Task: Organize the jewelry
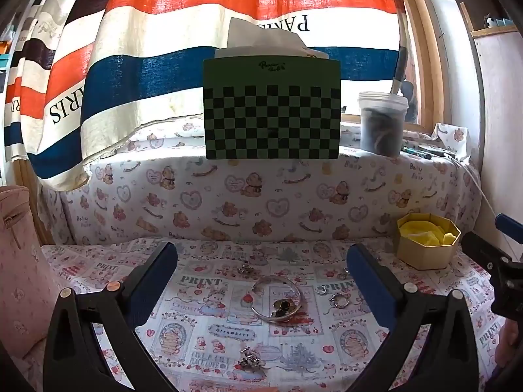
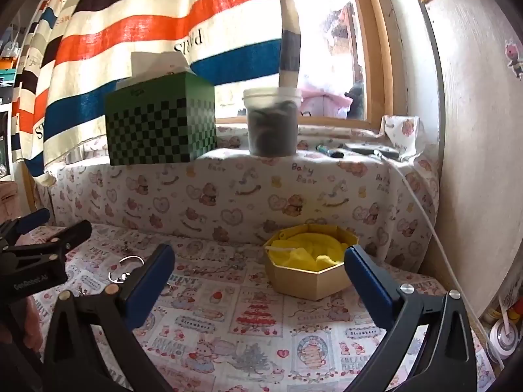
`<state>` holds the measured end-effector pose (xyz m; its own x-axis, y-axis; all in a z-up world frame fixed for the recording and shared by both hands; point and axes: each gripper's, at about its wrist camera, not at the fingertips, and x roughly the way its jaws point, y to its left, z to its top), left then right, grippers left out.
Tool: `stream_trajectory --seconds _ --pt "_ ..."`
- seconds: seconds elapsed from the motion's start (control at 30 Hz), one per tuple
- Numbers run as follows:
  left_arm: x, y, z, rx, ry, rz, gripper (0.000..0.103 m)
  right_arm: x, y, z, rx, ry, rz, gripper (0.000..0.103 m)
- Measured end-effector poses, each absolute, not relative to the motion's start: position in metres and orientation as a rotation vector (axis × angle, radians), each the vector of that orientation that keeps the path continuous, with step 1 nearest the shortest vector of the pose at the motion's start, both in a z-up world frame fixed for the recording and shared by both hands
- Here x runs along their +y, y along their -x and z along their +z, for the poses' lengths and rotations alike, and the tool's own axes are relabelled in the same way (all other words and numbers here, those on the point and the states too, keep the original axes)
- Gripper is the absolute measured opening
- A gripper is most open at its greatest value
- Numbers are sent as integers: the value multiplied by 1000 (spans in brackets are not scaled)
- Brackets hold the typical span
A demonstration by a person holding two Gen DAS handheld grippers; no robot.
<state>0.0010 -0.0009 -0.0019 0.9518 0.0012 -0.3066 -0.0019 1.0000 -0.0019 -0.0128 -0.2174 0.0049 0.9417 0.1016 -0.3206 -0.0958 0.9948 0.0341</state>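
Note:
Loose jewelry lies on the printed cloth: a silver bangle [image 1: 278, 299] with a dark-stoned piece [image 1: 281, 305] inside it, two small rings [image 1: 338, 300] to its right, and a charm cluster [image 1: 250, 357] nearer the camera. My left gripper [image 1: 261, 251] hovers open above them, nothing between its fingers. An octagonal gold box [image 2: 307, 266] with yellow lining stands at the right; it also shows in the left wrist view as the box [image 1: 426, 240]. My right gripper [image 2: 260, 253] is open and empty, just before that box. The bangle [image 2: 126, 269] shows at the left of the right wrist view.
A green checkered tissue box [image 1: 271, 111] and a lidded plastic tub [image 1: 382, 121] stand on the raised ledge behind. A striped towel [image 1: 163, 49] hangs over the window. A pink bag [image 1: 16, 261] sits at far left, a white cable [image 2: 421, 215] runs down the right.

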Motion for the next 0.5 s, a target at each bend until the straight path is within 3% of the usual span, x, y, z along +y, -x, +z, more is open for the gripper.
stream_trajectory --seconds 0.5 --pt "-2 -3 0 334 2 -1 103 -219 12 5 335 -24 100 103"
